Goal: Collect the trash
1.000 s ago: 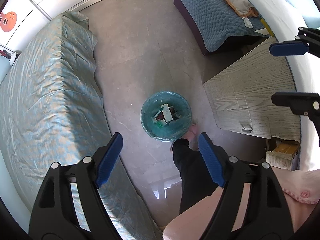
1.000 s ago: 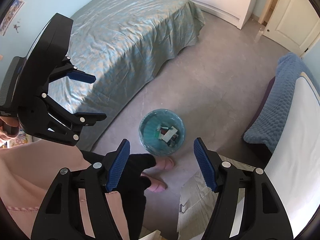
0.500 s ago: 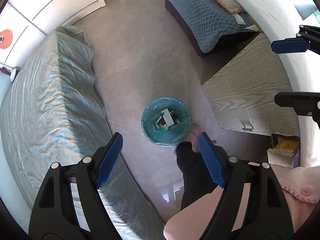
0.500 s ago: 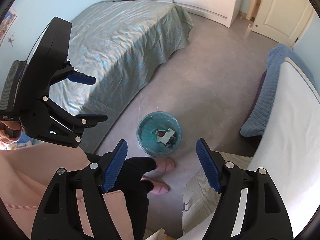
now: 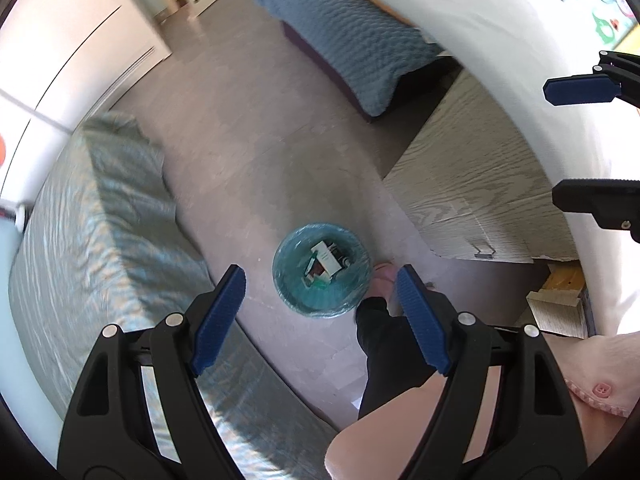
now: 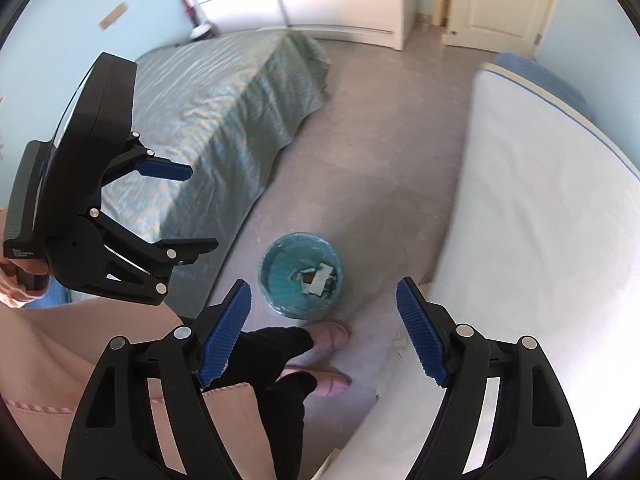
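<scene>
Down on the grey floor (image 5: pixel 256 152) stands the round bin (image 5: pixel 320 270), lined with a teal bag and holding a white carton and other bits of trash (image 5: pixel 326 262). It sits between the bed with the green-gold cover (image 5: pixel 100 240) and the wood-grain desk (image 5: pixel 472 184), just in front of the person's pink slippers (image 6: pixel 332 334). The left tongs (image 5: pixel 320 316) hang high above it pointing straight down, blue pads spread wide with nothing between them. The right tongs (image 6: pixel 324 328) are also held well above the bin, tilted down toward it; their jaws have just been opening, and they stand apart and empty. A white mattress (image 6: pixel 540 220) fills the right side of the right wrist view, and a blue quilt (image 5: pixel 352 40) lies on the far bed.
</scene>
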Demonstrator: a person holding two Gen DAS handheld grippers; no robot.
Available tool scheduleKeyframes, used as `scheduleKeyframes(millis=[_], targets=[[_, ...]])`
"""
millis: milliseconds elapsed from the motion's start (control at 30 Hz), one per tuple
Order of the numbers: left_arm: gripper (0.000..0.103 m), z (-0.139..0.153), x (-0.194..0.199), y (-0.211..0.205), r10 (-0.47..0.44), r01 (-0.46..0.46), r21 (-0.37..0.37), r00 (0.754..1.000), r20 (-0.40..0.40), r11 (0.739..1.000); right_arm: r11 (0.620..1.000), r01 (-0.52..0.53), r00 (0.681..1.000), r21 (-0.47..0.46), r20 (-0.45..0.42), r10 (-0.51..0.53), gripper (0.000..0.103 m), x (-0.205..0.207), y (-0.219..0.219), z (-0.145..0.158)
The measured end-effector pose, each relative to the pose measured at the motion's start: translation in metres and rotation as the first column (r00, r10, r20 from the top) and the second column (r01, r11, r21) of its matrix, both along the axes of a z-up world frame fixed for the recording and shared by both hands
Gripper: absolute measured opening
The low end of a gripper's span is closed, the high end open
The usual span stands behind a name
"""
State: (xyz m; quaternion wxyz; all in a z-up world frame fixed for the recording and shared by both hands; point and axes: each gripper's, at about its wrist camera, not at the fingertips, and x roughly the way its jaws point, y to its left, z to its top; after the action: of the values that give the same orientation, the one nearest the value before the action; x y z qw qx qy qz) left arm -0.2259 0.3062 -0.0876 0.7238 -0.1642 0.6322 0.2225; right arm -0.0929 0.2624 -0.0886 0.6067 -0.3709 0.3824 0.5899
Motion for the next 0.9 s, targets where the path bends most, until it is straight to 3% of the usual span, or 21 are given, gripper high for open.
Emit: scheduleKeyframes(millis=[167,367,533,667,900], targets=[[0.076,0.005,0.032,-0.011,-0.102,0.102,0.000,0.995,0.022,0.995,0.993,0.116,0.993,0.033,-0.011,-0.116,0.076,0.017,-0.024,0.005],[0.076,0.014,0.073,-0.033,-0.263,0.263,0.007,0.964,0.044,0.965,0.959,0.274,0.962,0.067,-0.027,-0.273,0.076,0.037,-0.065,0.012],[0.076,0.019,0.106,-0.058,-0.385,0.385,0.027,0.921,0.061,0.923,0.912,0.402,0.916,0.085,-0.032,-0.400,0.076,0.045,-0.101,0.013],[0.083,0.025,0.127,-0.085,-0.462,0.461,0.037,0.882,0.088,0.887,0.861,0.498,0.867,0.102,-0.048,-0.496,0.076,0.050,-0.135,0.012],[0.085,0.032,0.158,-0.141,-0.608,0.606,0.054,0.786,0.112,0.793,0.758,0.638,0.769,0.132,-0.070,-0.635,0.076,0.049,-0.191,0.011]])
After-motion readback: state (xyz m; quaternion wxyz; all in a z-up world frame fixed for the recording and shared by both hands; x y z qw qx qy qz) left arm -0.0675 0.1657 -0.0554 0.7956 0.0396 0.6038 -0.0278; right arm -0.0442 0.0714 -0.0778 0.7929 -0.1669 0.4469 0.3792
